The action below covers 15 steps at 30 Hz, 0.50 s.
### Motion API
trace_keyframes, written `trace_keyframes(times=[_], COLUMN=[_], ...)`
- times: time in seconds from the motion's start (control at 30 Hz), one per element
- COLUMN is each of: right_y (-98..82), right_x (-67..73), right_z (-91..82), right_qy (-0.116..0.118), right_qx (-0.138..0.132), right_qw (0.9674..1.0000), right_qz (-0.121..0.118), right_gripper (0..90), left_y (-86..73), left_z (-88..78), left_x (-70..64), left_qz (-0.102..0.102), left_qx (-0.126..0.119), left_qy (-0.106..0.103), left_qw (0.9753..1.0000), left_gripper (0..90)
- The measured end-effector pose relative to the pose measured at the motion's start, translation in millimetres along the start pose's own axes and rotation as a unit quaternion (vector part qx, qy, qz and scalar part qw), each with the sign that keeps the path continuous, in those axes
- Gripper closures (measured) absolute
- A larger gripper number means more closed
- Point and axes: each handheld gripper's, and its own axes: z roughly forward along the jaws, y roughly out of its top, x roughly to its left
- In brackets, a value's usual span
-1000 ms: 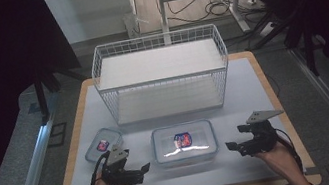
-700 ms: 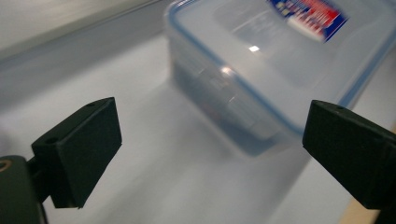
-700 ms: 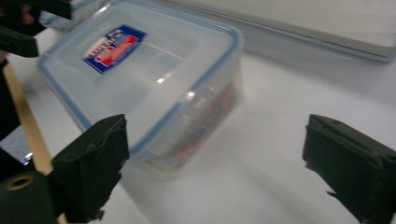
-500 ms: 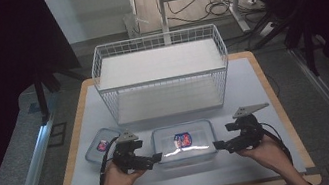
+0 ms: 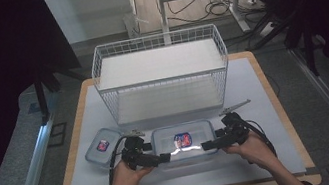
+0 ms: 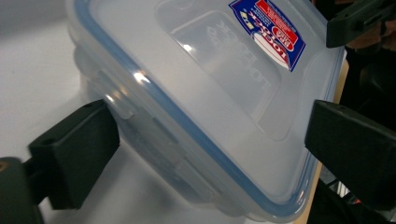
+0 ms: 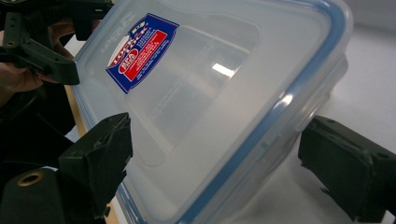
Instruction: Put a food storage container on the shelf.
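Note:
A clear lidded container (image 5: 183, 139) with a blue seal and a red-and-blue label lies on the white mat near the front. My left gripper (image 5: 163, 157) straddles its left end; in the left gripper view the container (image 6: 205, 93) sits between the spread jaws of the left gripper (image 6: 212, 154), which have been opening. My right gripper (image 5: 208, 145) straddles the right end. In the right gripper view the container (image 7: 210, 93) lies between the jaws of the right gripper (image 7: 222, 168), which have just been closing, and a gap still shows at the right jaw.
A smaller lidded container (image 5: 103, 147) sits just left of my left hand. A white wire basket rack (image 5: 159, 73) stands behind the containers. The mat rests on a wooden board (image 5: 75, 138) with dark floor around it.
Both hands have moved inward from the sides toward the large container. Their jaws now reach around its two ends, where before they stood apart from it.

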Motion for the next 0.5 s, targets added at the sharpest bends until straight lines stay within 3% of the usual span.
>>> trace_keyframes(times=[0.2,0.3,0.5], right_y=[-4.5,-7.5,-12.1], right_x=[0.2,-0.3,3.4], right_z=[-6.1,-15.0,-23.0], right_qy=[0.008,0.015,0.017], right_qx=[-0.004,-0.024,-0.038], right_qw=[1.0000,0.9996,0.9991], right_qz=[-0.001,0.003,-0.005], right_gripper=[19.3,31.6,40.4], left_y=[-4.1,-11.1,-19.9], left_z=[-7.6,-17.0,-24.4], left_x=[-1.7,-3.9,-6.1], left_qz=[-0.015,-0.024,-0.033], left_qx=[-0.013,-0.031,-0.054], left_qy=[0.001,-0.005,-0.015], left_qw=[0.9998,0.9992,0.9979], left_gripper=[14.0,23.6,36.2])
